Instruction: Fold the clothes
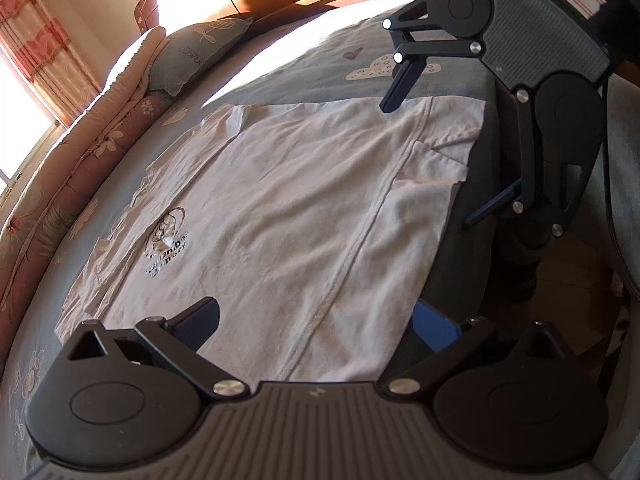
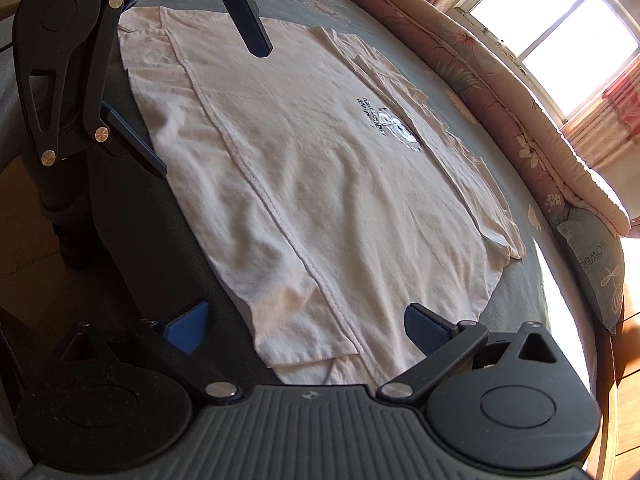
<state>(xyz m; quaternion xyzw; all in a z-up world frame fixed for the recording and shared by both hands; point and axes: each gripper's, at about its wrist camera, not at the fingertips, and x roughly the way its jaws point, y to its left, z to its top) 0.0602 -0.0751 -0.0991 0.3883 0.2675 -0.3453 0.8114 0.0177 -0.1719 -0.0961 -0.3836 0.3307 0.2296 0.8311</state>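
Note:
A white T-shirt (image 1: 280,208) with a dark chest print (image 1: 168,244) lies flat on the bed; it also shows in the right wrist view (image 2: 320,184). Its near side is folded over along a seam. My left gripper (image 1: 320,320) is open, fingers spread over the shirt's near edge, nothing held; it shows at the top left of the right wrist view (image 2: 208,108). My right gripper (image 2: 308,328) is open over the opposite end of the shirt, empty; it shows at the top right of the left wrist view (image 1: 428,164).
The bed has a grey-blue patterned sheet (image 1: 320,64). A rolled floral quilt (image 1: 60,208) and a grey pillow (image 1: 200,48) lie along the far side. A window (image 2: 552,36) with curtains is behind. The bed edge and floor (image 2: 32,272) are close by.

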